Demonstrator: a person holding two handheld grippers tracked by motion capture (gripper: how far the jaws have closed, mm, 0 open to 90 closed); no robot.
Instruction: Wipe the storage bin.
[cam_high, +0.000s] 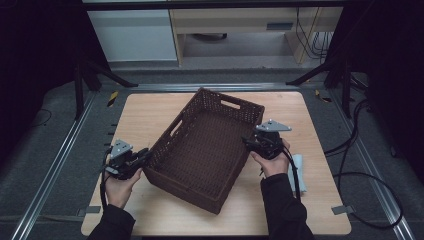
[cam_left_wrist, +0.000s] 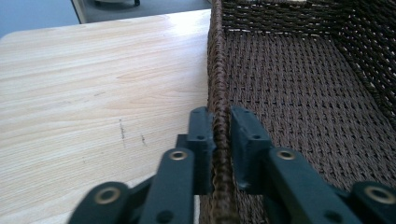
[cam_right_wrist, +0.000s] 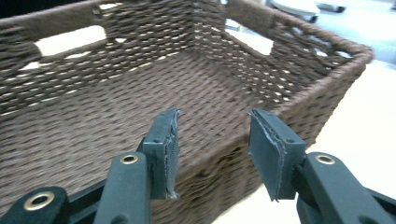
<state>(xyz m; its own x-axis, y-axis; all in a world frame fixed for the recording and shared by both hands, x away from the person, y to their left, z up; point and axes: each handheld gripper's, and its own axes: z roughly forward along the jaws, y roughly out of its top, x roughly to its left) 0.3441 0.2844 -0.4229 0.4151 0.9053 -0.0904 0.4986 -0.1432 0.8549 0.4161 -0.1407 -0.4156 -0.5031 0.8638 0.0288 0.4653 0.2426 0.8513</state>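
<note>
A dark brown woven basket lies skewed on the wooden table, and nothing is inside it. My left gripper sits at the basket's left long wall. In the left gripper view my left gripper is shut on that wall's rim, one jaw outside and one inside. My right gripper is at the opposite long wall. In the right gripper view my right gripper is open, its jaws spread just above the basket rim and gripping nothing.
A pale folded cloth-like item lies on the table just right of the right hand. Bare tabletop stretches left of the basket. Metal rails and cables run along the floor around the table.
</note>
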